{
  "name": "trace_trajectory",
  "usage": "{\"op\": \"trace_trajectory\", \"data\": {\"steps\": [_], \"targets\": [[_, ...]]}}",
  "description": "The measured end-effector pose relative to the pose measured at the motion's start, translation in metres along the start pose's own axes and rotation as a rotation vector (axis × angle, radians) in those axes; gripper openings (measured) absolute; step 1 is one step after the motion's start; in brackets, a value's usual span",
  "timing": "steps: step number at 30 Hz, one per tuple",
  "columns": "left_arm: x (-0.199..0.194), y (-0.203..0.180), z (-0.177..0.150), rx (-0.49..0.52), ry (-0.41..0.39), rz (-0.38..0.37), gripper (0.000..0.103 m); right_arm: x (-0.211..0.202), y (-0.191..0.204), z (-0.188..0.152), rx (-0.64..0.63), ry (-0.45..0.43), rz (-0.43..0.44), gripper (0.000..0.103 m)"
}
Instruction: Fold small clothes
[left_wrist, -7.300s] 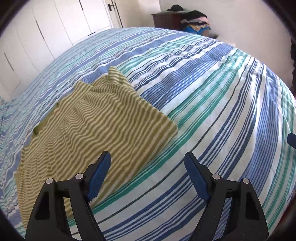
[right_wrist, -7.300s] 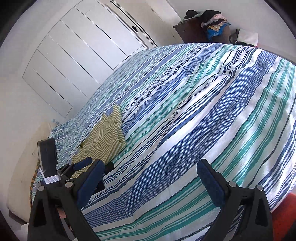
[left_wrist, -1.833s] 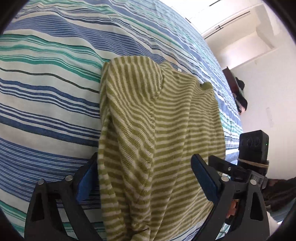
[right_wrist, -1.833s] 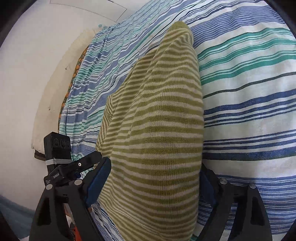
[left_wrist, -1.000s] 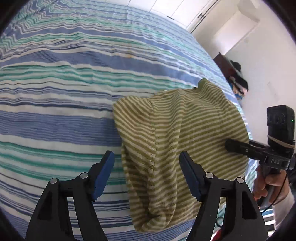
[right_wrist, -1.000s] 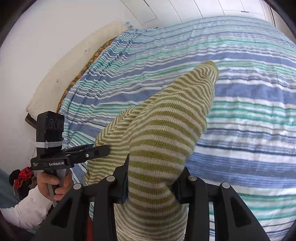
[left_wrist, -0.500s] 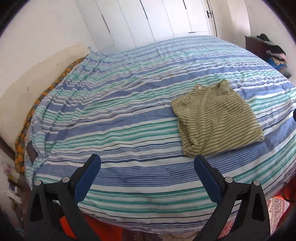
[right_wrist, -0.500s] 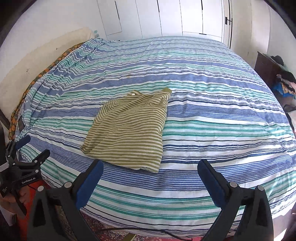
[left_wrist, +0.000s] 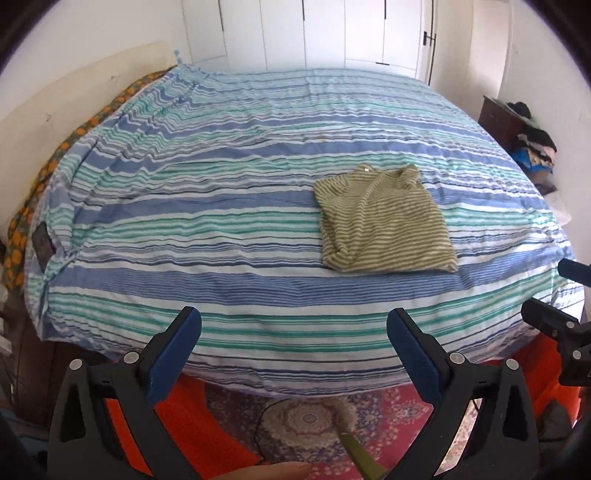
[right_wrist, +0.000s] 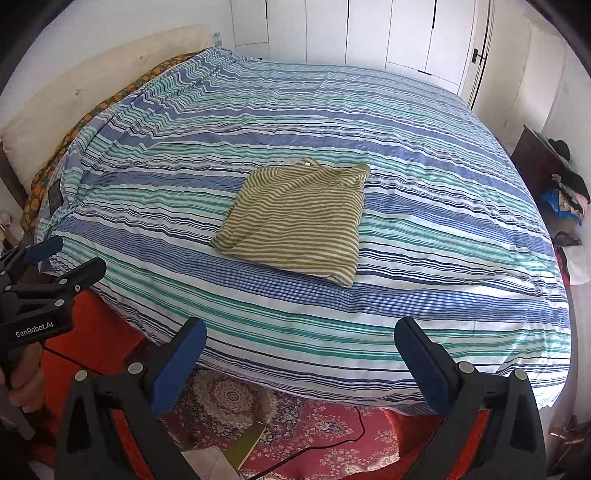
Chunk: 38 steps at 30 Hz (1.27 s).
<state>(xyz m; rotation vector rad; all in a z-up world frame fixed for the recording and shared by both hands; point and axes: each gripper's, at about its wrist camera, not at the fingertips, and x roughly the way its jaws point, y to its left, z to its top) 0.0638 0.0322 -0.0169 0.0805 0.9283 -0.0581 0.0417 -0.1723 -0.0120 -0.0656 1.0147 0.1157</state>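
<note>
Well apart from both grippers, the shirt (right_wrist: 295, 218) lies folded on the bed (right_wrist: 424, 192), toward the near edge, with no container around it. It is olive with pale stripes, a rough rectangle, collar end pointing to the far side; the near left corner is bunched and lumpy. Left gripper (left_wrist: 293, 332) has its jaws spread wide with nothing between them, and so does the right gripper (right_wrist: 301, 343). Below the bed's edge a red patterned rug (right_wrist: 332, 439) shows.
</note>
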Motion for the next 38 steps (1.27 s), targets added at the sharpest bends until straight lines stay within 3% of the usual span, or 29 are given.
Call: {"op": "trace_trajectory", "data": {"steps": [13, 22, 38], "targets": [[-0.007, -0.011, -0.003, 0.008, 0.036, 0.021, 0.101, -0.016, 0.004, 0.003, -0.022, -0.023, -0.085, 0.101], [-0.006, -0.011, -0.002, 0.016, 0.037, 0.062, 0.101, -0.009, 0.002, 0.001, -0.019, -0.001, -0.09, 0.101], [-0.005, -0.019, -0.003, 0.046, 0.028, 0.071, 0.101, -0.007, -0.001, -0.001, -0.014, 0.005, -0.077, 0.101]]}}
